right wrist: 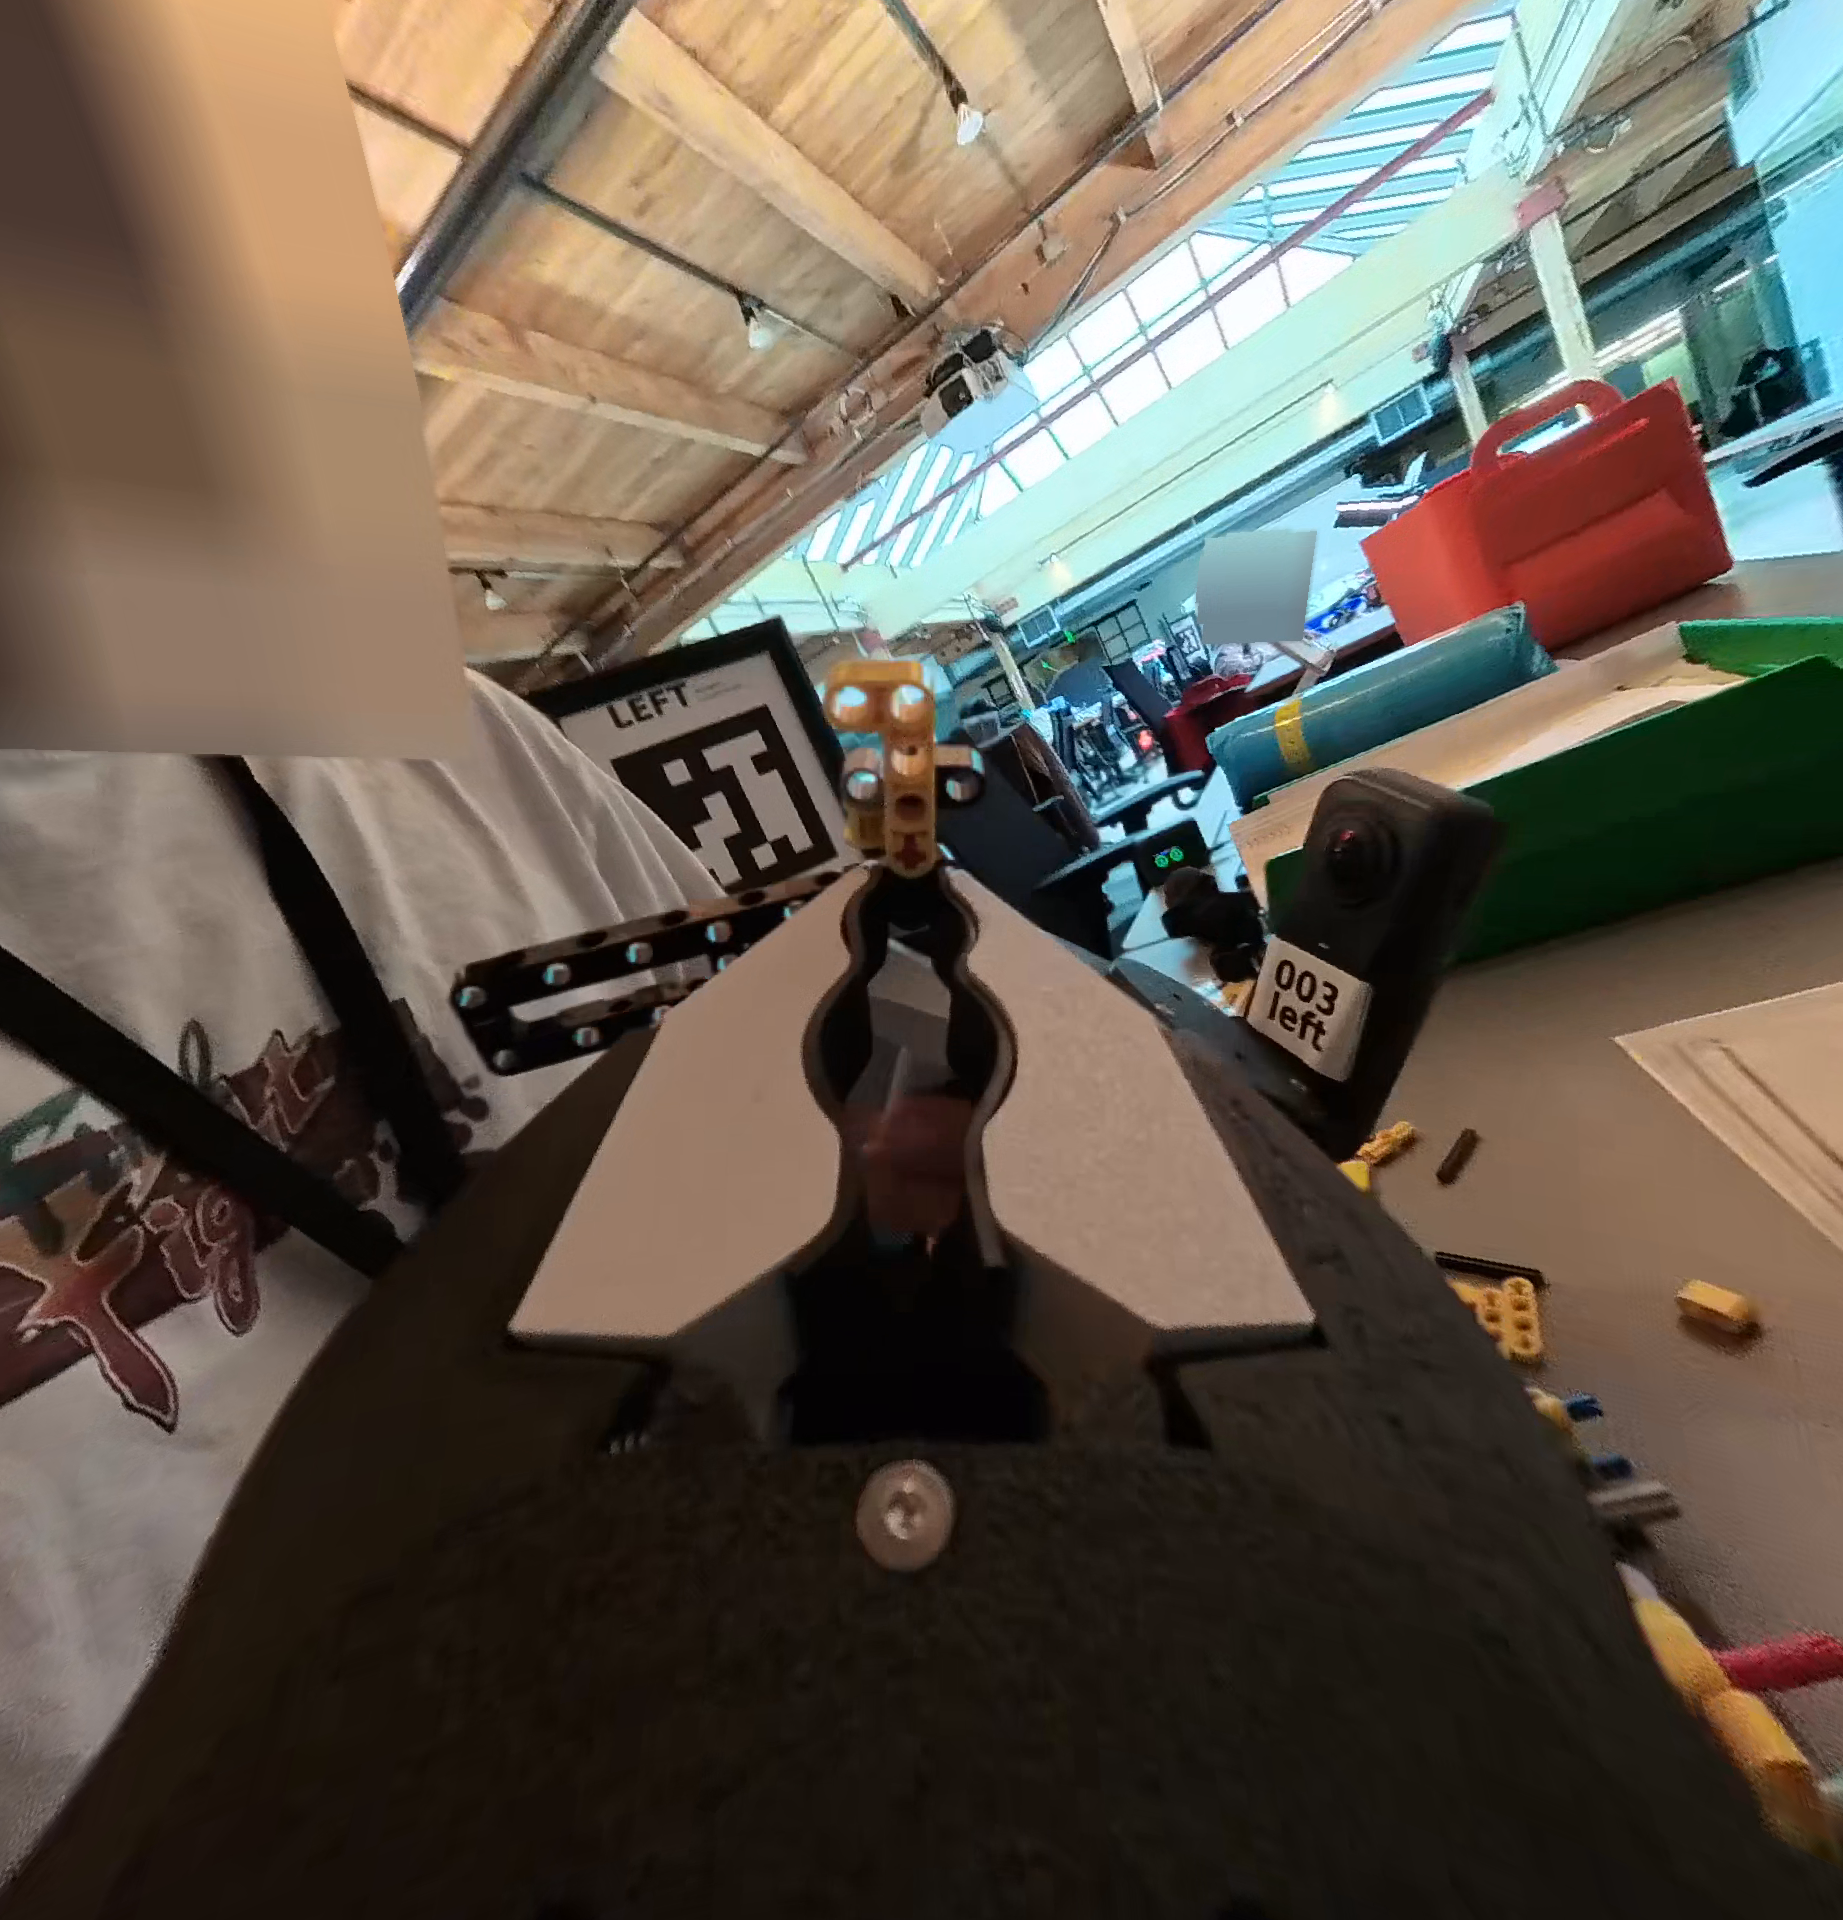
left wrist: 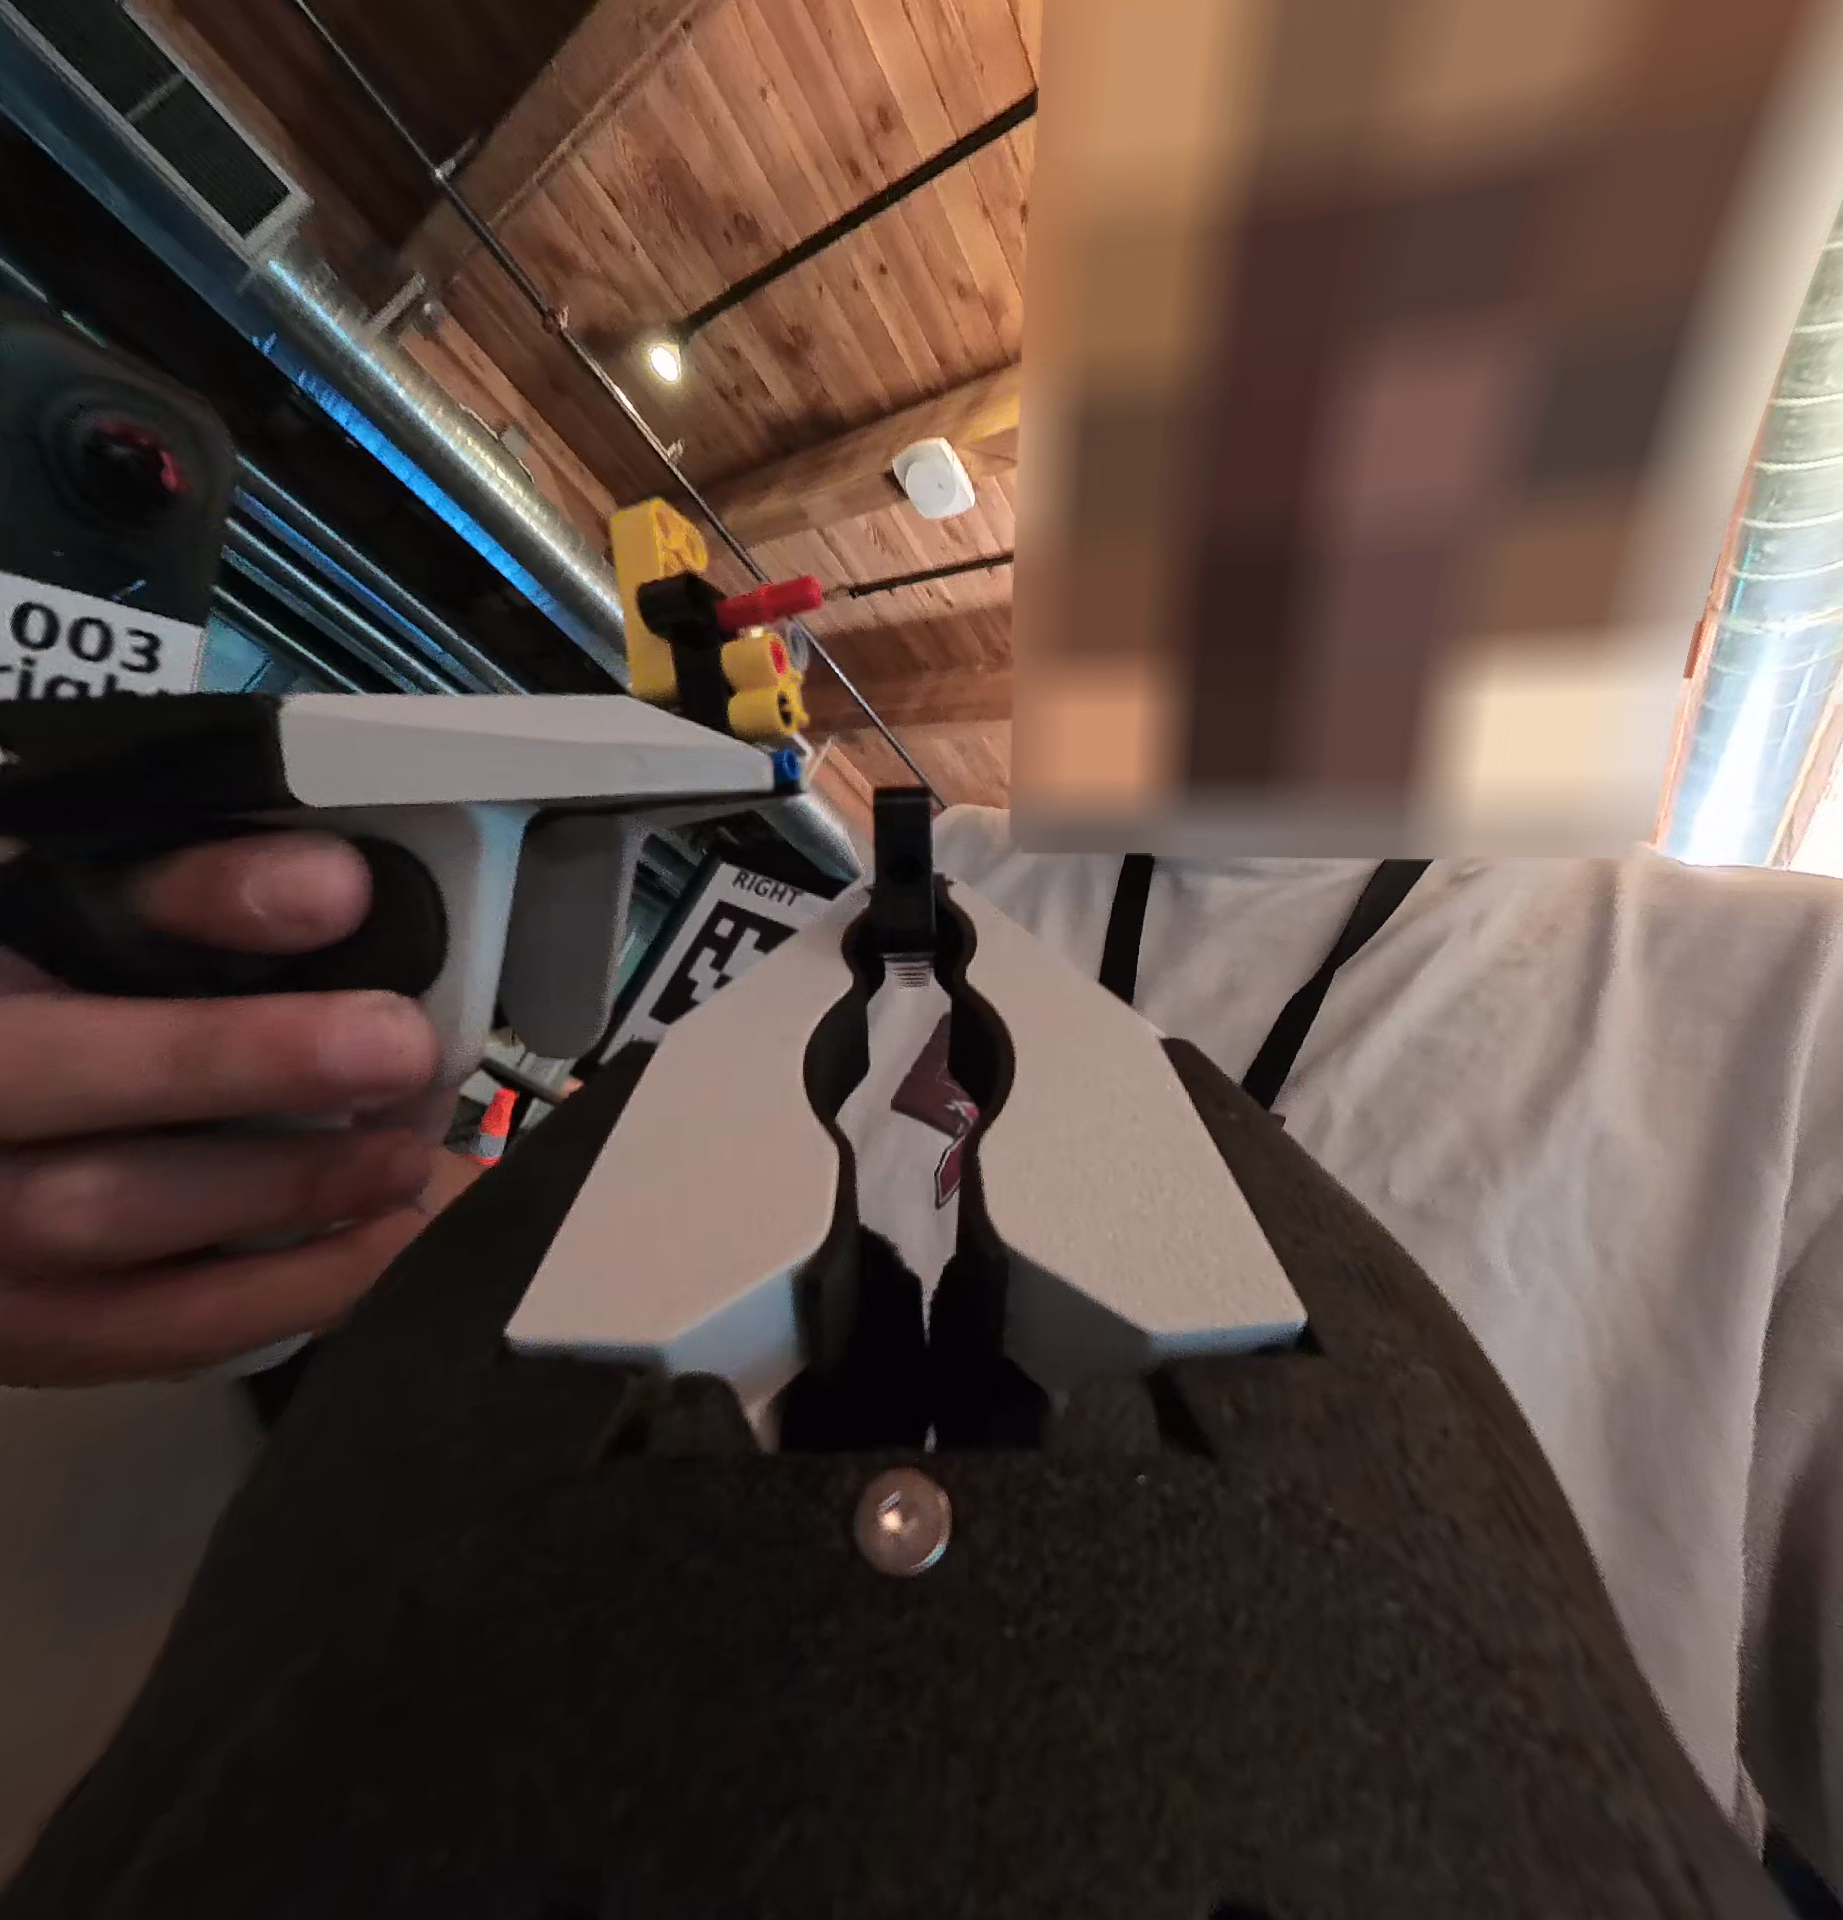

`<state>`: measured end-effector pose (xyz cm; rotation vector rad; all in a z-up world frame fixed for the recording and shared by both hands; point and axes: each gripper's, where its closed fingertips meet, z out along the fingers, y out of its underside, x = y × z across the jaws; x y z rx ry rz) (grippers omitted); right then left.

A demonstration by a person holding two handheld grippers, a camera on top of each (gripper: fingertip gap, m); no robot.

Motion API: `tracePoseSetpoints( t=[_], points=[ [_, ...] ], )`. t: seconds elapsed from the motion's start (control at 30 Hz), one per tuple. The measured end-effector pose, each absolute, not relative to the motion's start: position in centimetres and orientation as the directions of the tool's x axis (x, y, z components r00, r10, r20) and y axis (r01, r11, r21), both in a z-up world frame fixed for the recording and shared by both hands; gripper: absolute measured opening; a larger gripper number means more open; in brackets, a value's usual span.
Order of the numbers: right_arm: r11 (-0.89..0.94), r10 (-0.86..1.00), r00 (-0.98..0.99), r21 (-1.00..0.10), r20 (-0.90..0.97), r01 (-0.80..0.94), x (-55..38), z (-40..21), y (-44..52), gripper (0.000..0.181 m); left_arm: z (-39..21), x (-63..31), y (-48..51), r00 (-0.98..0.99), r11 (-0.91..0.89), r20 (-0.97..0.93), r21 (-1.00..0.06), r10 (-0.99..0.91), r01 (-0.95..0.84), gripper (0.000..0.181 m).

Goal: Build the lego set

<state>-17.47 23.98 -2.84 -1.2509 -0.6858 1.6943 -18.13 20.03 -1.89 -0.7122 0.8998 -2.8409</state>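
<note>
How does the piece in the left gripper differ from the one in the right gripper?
The black piece in the left gripper is single-coloured; the yellow assembly in the right gripper joins yellow, black and red parts. The black piece looks plainer, the yellow assembly bulkier. Both are pinched at fingertips, held upward.

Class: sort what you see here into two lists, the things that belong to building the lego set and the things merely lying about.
In the job:
left gripper, shut on a black lego piece
right gripper, shut on the yellow lego assembly
loose lego parts on the table

Lying about:
red container
green bin
papers
</note>
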Motion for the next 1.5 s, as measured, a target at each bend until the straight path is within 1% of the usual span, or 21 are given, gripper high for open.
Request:
tracePoseSetpoints(
  t=[0.1, 0.43, 0.77, 0.87, 1.03, 1.13, 1.23, 1.3, 1.33, 1.37, 1.4, 1.43, 1.47, 1.5],
  points=[
    [-0.482, 0.872, -0.121, -0.789, -0.474, -0.38, -17.2, -2.8, 24.4, 0.007, -1.9, -18.3, 20.8, -0.889, -0.842, 0.406, -0.538, -0.211, -0.046, 0.007],
    [-0.526, 0.85, -0.214, -0.794, -0.481, -0.305, -19.1, -3.2, 23.2, 0.006, -1.8, -18.7, 21.0, -0.914, -0.866, 0.378, -0.496, -0.151, -0.062, 0.007],
    [-0.531, 0.843, -0.262, -0.801, -0.469, -0.276, -19.5, -3.2, 22.2, 0.007, -1.8, -19.0, 19.5, -0.936, -0.846, 0.348, -0.513, -0.053, -0.143, 0.007],
    [-0.532, 0.84, -0.281, -0.808, -0.465, -0.253, -19.6, -3.2, 21.7, 0.007, -2.0, -19.1, 19.1, -0.939, -0.828, 0.34, -0.54, -0.051, -0.15, 0.007],
    [-0.463, 0.876, -0.255, -0.861, -0.409, -0.211, -20.3, -3.0, 20.8, 0.007, -1.9, -19.8, 18.1, -0.956, -0.806, 0.294, -0.568, -0.007, -0.168, 0.008],
    [-0.446, 0.882, -0.228, -0.886, -0.412, -0.127, -20.4, -2.9, 20.8, 0.006, -1.7, -20.1, 18.1, -0.96, -0.809, 0.279, -0.561, 0.017, -0.177, 0.008],
    [-0.41, 0.909, -0.11, -0.91, -0.403, -0.054, -19.6, -3.5, 21.6, 0.006, -2.1, -19.5, 19.0, -0.938, -0.817, 0.343, -0.553, -0.044, -0.164, 0.007],
    [-0.435, 0.899, -0.021, -0.899, -0.437, 0.049, -17.9, -4.8, 21.6, 0.006, -2.0, -19.5, 19.9, -0.928, -0.818, 0.356, -0.563, -0.111, -0.118, 0.007],
    [-0.444, 0.896, 0.075, -0.884, -0.438, 0.147, -16.4, -6.3, 21.8, 0.006, -1.9, -19.6, 20.3, -0.919, -0.81, 0.361, -0.58, -0.158, -0.088, 0.007],
    [-0.449, 0.892, 0.199, -0.844, -0.406, 0.292, -14.3, -8.7, 21.9, 0.006, -2.0, -19.4, 20.6, -0.904, -0.798, 0.373, -0.6, -0.211, -0.061, 0.007],
    [-0.468, 0.878, 0.331, -0.765, -0.346, 0.443, -11.5, -11.3, 21.8, 0.006, -2.0, -19.4, 21.0, -0.892, -0.794, 0.379, -0.607, -0.248, -0.037, 0.007],
    [-0.501, 0.857, 0.43, -0.656, -0.284, 0.565, -8.6, -13.5, 21.2, 0.006, -1.8, -19.5, 21.5, -0.889, -0.801, 0.378, -0.598, -0.257, -0.023, 0.007],
    [-0.546, 0.831, 0.498, -0.539, -0.248, 0.642, -6.0, -15.2, 20.2, 0.006, -1.6, -19.6, 21.7, -0.89, -0.808, 0.377, -0.589, -0.257, -0.017, 0.007],
    [-0.595, 0.798, 0.562, -0.427, -0.217, 0.681, -3.7, -16.7, 19.2, 0.006, -1.6, -19.6, 21.8, -0.888, -0.807, 0.379, -0.59, -0.261, -0.014, 0.007]
  ],
)
